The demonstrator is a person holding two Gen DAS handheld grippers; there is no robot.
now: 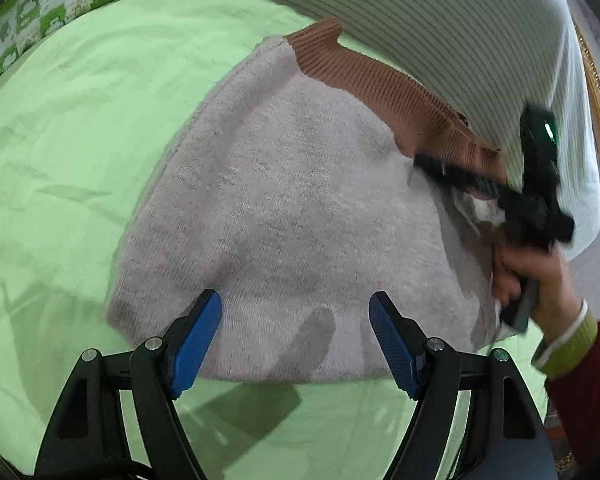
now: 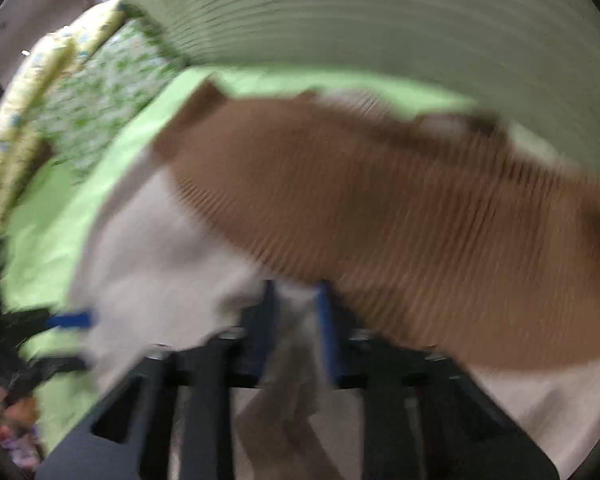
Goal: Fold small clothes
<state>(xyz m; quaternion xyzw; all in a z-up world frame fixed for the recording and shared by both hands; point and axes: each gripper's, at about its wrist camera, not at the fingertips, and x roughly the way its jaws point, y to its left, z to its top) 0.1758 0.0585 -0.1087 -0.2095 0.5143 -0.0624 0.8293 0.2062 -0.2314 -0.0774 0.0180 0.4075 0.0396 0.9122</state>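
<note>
Grey knit garment with brown ribbed band lying on green bed sheet. Right hand-held gripper pinching garment's edge, apparently mid-fold. Left hand-held gripper hovering, fingers spread, gripping nothing. Next: carrying edge across, flattening.

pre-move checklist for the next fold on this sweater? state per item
1. Left gripper open, nothing between its pads: ok.
2. Right gripper shut on sweater fabric: ok.
3. Sweater body flat on the green sheet: ok on the left part; right edge lifted.
4. Brown ribbed hem clear of the striped pillow: cannot tell, they look very close.
5. Right wrist view sharp: not ok, blurred.
</note>
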